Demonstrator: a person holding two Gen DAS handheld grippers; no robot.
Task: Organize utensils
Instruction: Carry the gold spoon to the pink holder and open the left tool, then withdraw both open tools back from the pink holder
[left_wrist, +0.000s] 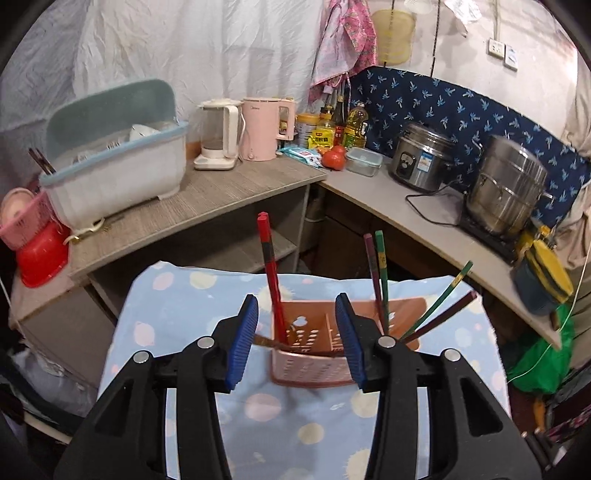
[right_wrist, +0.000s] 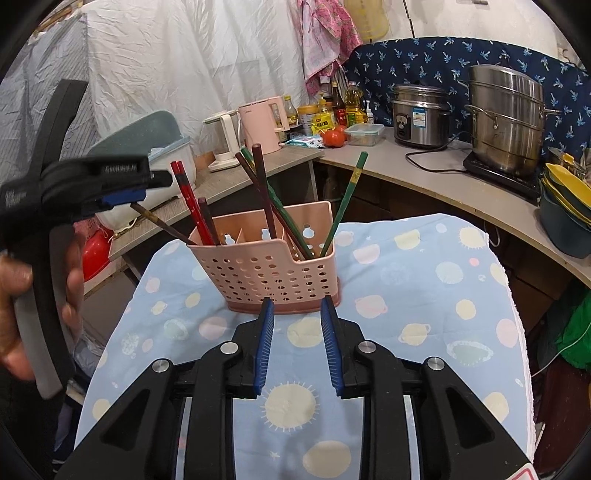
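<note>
Chopsticks (right_wrist: 192, 206) are being sorted into a pink holder (right_wrist: 273, 269) on the spotted cloth (right_wrist: 406, 295); a brown chopstick (right_wrist: 162, 225) lies between the part-open left gripper (right_wrist: 122, 197), likely for release, while the right gripper (right_wrist: 297, 347) waits near, narrowly open and empty.

Black clamp-style grippers — ribbed blue fingers (right_wrist: 264, 347), silver rivets.

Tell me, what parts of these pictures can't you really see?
- Left wrist view: the brown chopstick is blurred, and whether the left hand-held gripper grips it is unclear.
- Both views: the chopsticks' lower ends hide inside the pink holder.
- Right wrist view: the hand is cut off by the left edge.
- Left wrist view: the dish box contents are too blurred.
</note>
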